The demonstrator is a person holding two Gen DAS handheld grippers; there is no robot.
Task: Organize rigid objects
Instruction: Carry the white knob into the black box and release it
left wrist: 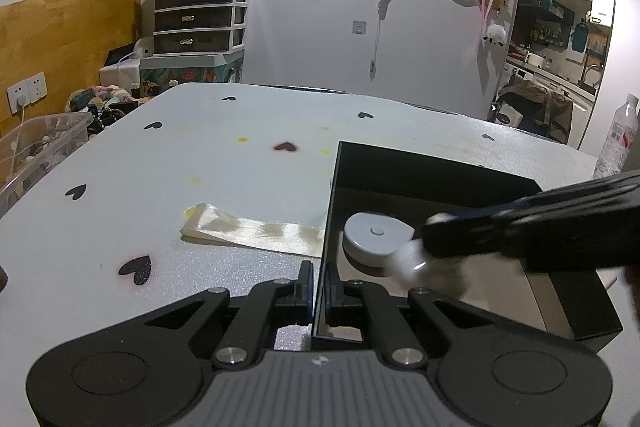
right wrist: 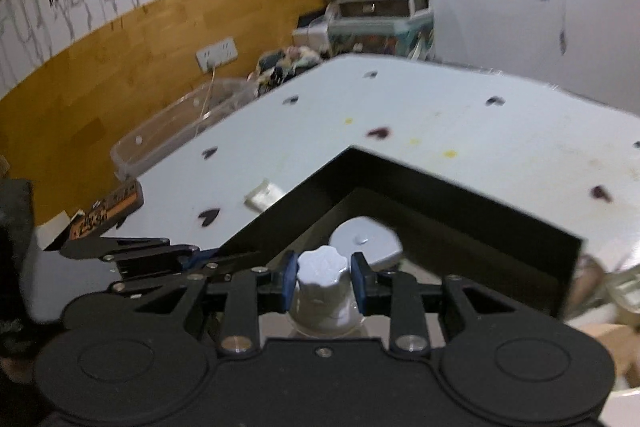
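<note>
A black open box point(left wrist: 432, 163) sits on the white table point(left wrist: 240, 147). My left gripper point(left wrist: 319, 291) is shut on the box's near left wall. Inside the box lies a grey teardrop-shaped case point(left wrist: 374, 237). My right gripper point(right wrist: 324, 277) is shut on a white bottle with a ridged cap point(right wrist: 323, 287) and holds it over the box's inside, next to the grey case point(right wrist: 366, 241). In the left wrist view the right gripper point(left wrist: 432, 247) reaches in from the right, blurred, with the white bottle point(left wrist: 412, 263) at its tip.
A cream ribbon point(left wrist: 256, 229) lies on the table left of the box. A clear plastic bin point(left wrist: 36, 151) stands off the table's left side. A water bottle point(left wrist: 618, 139) stands at the right. An orange-and-black item point(right wrist: 106, 211) lies at the table's left edge.
</note>
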